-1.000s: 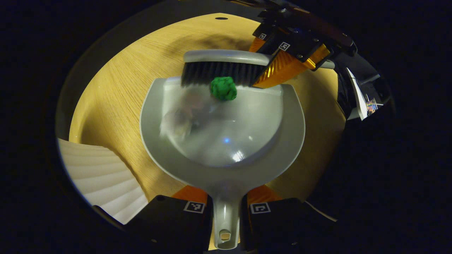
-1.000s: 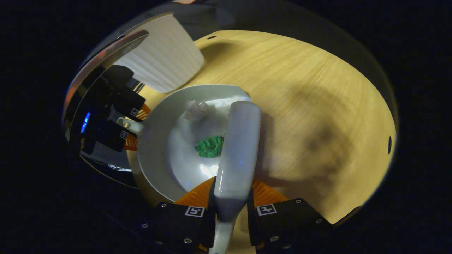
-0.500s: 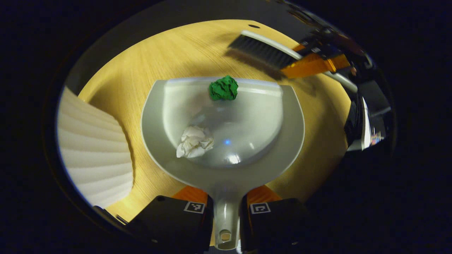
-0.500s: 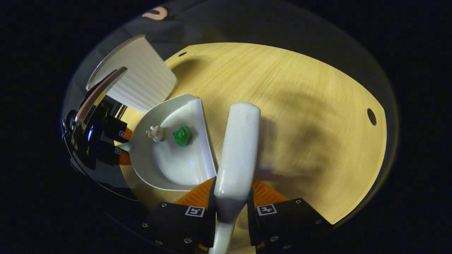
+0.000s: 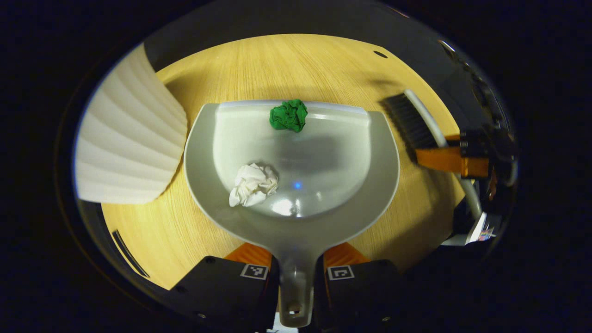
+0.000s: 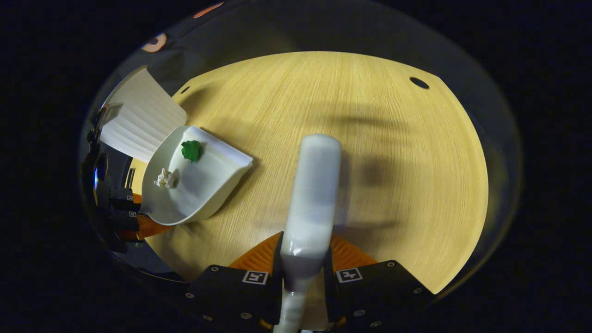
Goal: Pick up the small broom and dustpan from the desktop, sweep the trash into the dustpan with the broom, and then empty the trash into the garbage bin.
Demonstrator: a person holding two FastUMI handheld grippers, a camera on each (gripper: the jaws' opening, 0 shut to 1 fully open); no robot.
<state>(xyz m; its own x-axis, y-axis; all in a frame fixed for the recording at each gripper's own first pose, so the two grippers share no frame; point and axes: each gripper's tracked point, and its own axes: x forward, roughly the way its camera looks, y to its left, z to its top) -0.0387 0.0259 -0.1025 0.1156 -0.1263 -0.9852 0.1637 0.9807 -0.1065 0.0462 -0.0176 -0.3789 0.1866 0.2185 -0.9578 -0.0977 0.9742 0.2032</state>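
My left gripper (image 5: 296,273) is shut on the handle of the grey dustpan (image 5: 374,185), which sits over the wooden desktop. Inside the pan lie a green paper ball (image 5: 288,115) near the front lip and a white crumpled wad (image 5: 253,184) toward the back left. My right gripper (image 6: 303,273) is shut on the small broom (image 6: 312,203), its pale back pointing forward above the desk. In the left gripper view the broom (image 5: 409,125) and right gripper (image 5: 455,159) sit off to the pan's right. The right gripper view has the dustpan (image 6: 217,178), green ball (image 6: 191,150) and white wad (image 6: 165,178) at the left.
A white ribbed garbage bin (image 5: 125,148) stands just left of the dustpan, and is seen again as the bin (image 6: 138,120) behind the pan. The round wooden desktop (image 6: 370,138) spreads wide ahead of the broom, with small dark holes near its far edge.
The broom has pulled away from the pan's lip, off to its right. The white wad has settled in the pan. The dustpan has swung toward the bin, which now looms closer.
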